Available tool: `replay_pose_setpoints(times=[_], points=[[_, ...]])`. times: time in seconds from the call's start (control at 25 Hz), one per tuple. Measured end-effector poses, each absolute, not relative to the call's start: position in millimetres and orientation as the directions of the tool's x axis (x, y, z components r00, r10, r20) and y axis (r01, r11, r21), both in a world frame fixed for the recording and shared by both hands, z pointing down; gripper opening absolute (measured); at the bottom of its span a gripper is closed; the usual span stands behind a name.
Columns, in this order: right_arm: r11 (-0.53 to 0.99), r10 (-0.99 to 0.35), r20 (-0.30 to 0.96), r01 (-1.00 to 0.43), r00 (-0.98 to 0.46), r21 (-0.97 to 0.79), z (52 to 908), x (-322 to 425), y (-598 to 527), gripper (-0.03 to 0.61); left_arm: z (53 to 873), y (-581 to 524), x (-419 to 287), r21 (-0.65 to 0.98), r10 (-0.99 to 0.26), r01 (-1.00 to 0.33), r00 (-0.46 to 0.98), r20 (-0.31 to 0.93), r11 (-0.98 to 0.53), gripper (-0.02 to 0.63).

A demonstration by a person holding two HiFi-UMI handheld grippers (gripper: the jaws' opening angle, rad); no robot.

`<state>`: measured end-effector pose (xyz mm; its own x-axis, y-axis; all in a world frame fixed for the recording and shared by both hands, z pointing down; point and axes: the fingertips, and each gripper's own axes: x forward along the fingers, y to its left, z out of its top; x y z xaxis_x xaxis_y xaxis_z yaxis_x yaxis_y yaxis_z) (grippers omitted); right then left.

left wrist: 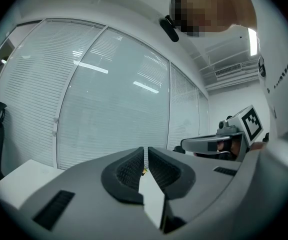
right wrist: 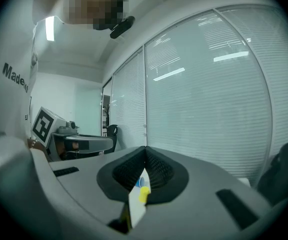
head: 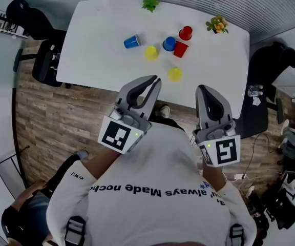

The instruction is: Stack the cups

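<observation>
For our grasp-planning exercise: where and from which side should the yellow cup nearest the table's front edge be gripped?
Likely best: grip the yellow cup across its round side wall, coming level from the table's near edge. It stands on end, apart from the others, and only bare tabletop lies between it and that edge.

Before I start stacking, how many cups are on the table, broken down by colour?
Blue cups: 2
Yellow cups: 2
Red cups: 2
Total: 6 cups
</observation>
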<state>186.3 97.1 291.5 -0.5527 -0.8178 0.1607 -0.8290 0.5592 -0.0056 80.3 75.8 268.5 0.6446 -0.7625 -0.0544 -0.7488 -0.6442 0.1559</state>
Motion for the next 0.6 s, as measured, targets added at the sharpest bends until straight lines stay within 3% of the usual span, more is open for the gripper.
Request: replay_pose_setpoints(times=[0.6], points=[[0.514,-0.849,0.165,-0.857,-0.502,0.041,288.6,123.3,4.0,0.006,271.7,-21.3,17.0,0.158,-0.736,-0.721,0.674,-0.069,-0.675,0.041]])
